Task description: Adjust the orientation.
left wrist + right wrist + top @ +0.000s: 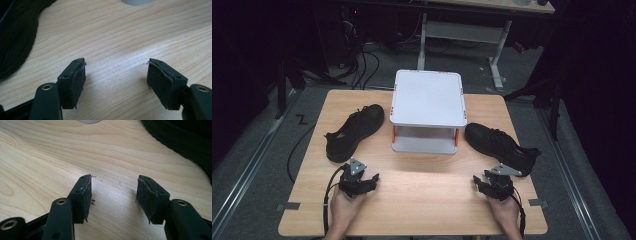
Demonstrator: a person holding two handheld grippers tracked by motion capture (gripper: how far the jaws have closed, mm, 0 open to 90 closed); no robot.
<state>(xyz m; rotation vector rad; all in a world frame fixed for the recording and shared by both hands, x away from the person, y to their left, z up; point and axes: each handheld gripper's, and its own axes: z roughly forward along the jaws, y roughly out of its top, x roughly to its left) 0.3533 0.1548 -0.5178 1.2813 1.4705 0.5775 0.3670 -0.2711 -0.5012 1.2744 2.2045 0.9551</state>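
Two hands enter from the near edge of a pale wooden surface (422, 200), each carrying a black two-fingered tool. On the left, the left gripper (362, 181) rests low with its fingers (75, 82) released and spread wide, bare wood between them. Just ahead of those fingers and slightly to their left lies a black left shoe (353, 131), toe pointing away. Further right, beyond and between both pairs of fingers, stands a white two-tier rack (427, 111) with orange posts, its lower shelf open toward the person. Right of it, a second black shoe, the right shoe (500, 146), lies just ahead of the right gripper (488, 184), whose fingers (82, 197) are likewise released and hold nothing. The likely work is lifting the shoes onto the rack. To do this well, each set of fingers should probably close on the firm heel collar, not the soft upper, and lift level.
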